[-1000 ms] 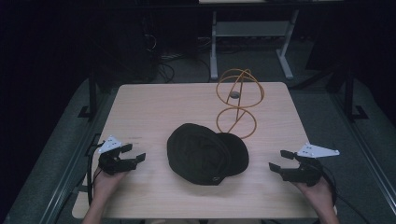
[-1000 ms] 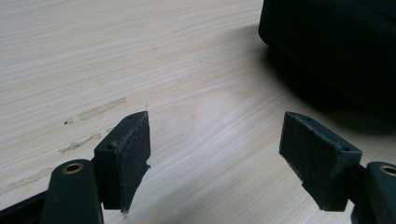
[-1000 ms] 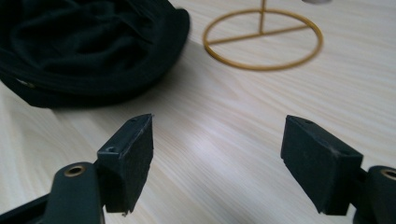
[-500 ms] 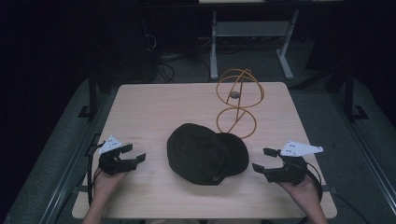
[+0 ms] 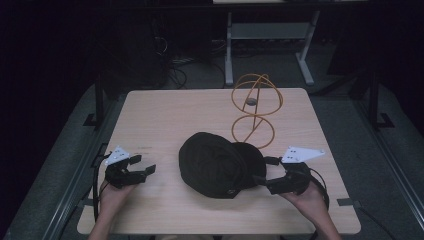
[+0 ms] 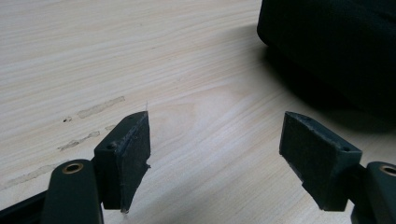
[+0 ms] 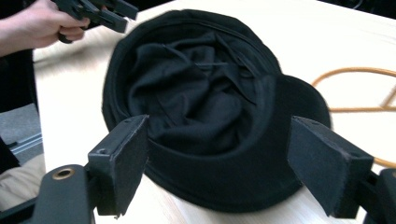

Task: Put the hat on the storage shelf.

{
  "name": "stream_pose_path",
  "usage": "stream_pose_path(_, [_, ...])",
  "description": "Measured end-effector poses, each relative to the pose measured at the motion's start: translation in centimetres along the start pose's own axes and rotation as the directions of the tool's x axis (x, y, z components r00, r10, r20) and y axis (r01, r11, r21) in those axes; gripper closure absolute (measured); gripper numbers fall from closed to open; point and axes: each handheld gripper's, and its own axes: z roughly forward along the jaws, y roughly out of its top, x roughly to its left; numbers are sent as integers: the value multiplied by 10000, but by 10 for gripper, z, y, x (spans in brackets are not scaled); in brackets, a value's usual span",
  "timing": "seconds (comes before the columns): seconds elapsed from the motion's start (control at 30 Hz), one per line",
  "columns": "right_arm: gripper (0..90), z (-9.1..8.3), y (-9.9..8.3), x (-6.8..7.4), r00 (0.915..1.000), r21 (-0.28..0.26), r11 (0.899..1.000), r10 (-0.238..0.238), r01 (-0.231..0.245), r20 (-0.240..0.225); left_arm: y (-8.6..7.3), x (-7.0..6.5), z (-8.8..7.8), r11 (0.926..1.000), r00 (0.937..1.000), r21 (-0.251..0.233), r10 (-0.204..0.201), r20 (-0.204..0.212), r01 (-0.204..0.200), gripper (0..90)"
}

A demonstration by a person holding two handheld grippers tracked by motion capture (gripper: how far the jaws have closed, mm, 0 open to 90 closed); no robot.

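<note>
Black fabric marks the cap [image 5: 220, 164], which lies upside down near the middle of the wooden surface [image 5: 165, 115], just in front of an orange wire stand [image 5: 255, 112]. At the cap's brim side, the right gripper [image 5: 264, 172] has just been opening its jaws; they stand wide apart, close to the brim without pressing it. Left of the cap, the left gripper [image 5: 145, 165] holds its jaws apart over bare wood.

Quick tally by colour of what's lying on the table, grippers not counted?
Black: 1, the cap
Orange: 1, the wire stand
Total: 2
</note>
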Motion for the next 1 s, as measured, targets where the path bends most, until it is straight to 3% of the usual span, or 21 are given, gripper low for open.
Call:
stream_pose_path(0.53, [226,38,30,29,9951,303,9974,-622,647,-773,0,0,-1,10000,10000,-6,21,21,-21,244])
stream_pose_path(0.83, [232,52,36,39,9935,423,9967,-649,691,-936,0,0,-2,10000,10000,-13,26,40,-26,244])
stream_pose_path(1.0, [234,63,39,46,9897,667,9950,-658,747,-1269,0,0,-2,9999,9999,22,142,54,-142,244])
